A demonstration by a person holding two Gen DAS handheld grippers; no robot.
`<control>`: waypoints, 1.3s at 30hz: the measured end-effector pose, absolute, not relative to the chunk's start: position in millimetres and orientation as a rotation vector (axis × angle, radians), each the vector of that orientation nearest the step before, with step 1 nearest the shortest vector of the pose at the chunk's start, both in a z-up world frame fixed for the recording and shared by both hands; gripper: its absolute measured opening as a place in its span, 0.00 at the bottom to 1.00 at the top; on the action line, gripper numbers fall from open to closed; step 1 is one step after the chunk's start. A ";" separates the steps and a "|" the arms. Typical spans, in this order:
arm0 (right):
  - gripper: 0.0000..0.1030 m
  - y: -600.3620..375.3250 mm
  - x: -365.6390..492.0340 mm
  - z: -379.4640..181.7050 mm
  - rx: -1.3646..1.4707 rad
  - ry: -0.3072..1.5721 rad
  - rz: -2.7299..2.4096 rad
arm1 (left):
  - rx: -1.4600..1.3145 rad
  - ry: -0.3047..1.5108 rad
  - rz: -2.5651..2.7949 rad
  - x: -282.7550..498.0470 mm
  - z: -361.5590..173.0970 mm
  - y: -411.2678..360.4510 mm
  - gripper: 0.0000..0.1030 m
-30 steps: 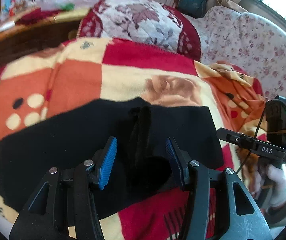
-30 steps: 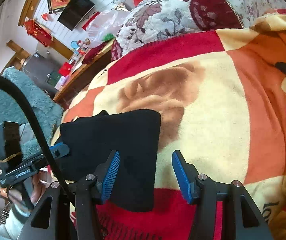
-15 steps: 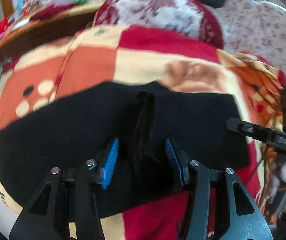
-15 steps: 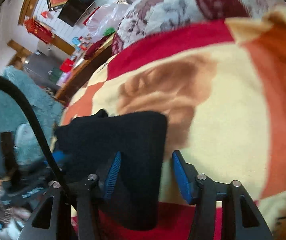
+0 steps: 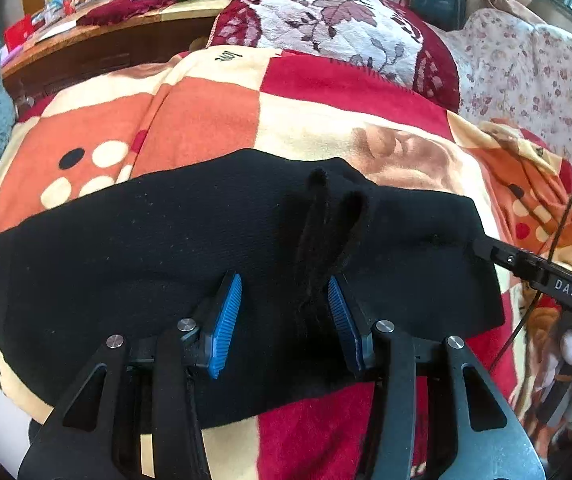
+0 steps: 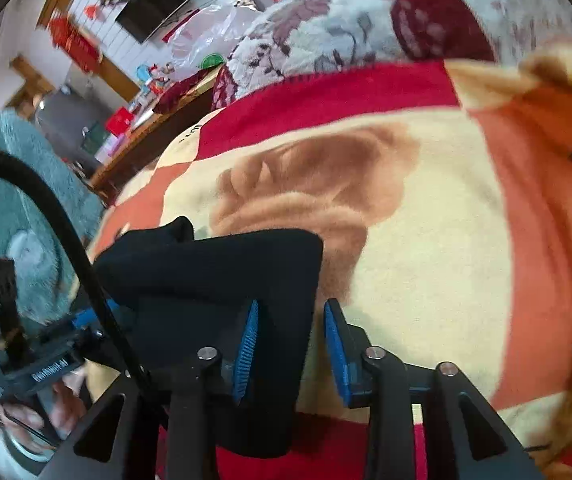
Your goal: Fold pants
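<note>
Black pants (image 5: 158, 248) lie folded lengthwise across a red, orange and cream blanket (image 5: 214, 120). A raised ridge of cloth (image 5: 321, 240) stands near their middle. My left gripper (image 5: 284, 320) is open and straddles the near end of that ridge. My right gripper (image 6: 289, 344) is open around the right edge of the pants (image 6: 222, 276); its left pad lies over the cloth, its right pad over the blanket (image 6: 425, 240). In the left wrist view the right gripper's finger (image 5: 525, 268) touches the pants' right end.
A flowered cushion (image 5: 333, 28) lies at the blanket's far end. A wooden side table (image 5: 98, 44) with clutter stands at the back left. A flowered sofa cover (image 5: 533, 80) is on the right, a teal plush seat (image 6: 10, 208) on the left.
Both grippers moved in closer over the pants. The right gripper's jaws narrowed around the pants' right edge. The cloth ridge now rises higher between the left pads.
</note>
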State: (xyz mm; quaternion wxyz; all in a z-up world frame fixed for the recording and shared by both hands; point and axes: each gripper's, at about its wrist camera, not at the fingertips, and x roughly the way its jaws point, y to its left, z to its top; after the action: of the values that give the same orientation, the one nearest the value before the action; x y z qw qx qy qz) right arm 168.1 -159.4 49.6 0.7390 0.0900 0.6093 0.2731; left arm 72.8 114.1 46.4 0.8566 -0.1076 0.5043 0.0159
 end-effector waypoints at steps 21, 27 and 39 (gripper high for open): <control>0.32 -20.5 159.7 75.7 0.012 1.285 0.929 | -0.324 1.053 0.042 50.0 48.8 120.8 0.44; 0.32 -4.2 163.3 52.3 -0.046 1.317 0.912 | -0.342 1.050 0.042 52.5 45.0 122.9 0.44; 0.41 -46.0 152.8 81.0 0.126 1.317 0.890 | -0.338 1.040 0.049 45.0 51.9 120.5 0.44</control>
State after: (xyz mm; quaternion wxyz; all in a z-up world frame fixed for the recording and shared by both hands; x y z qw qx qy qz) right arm 152.8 -46.0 81.0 0.6987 0.0565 0.5908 0.3995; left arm 45.0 120.5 51.9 0.8538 -0.1608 0.4946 0.0231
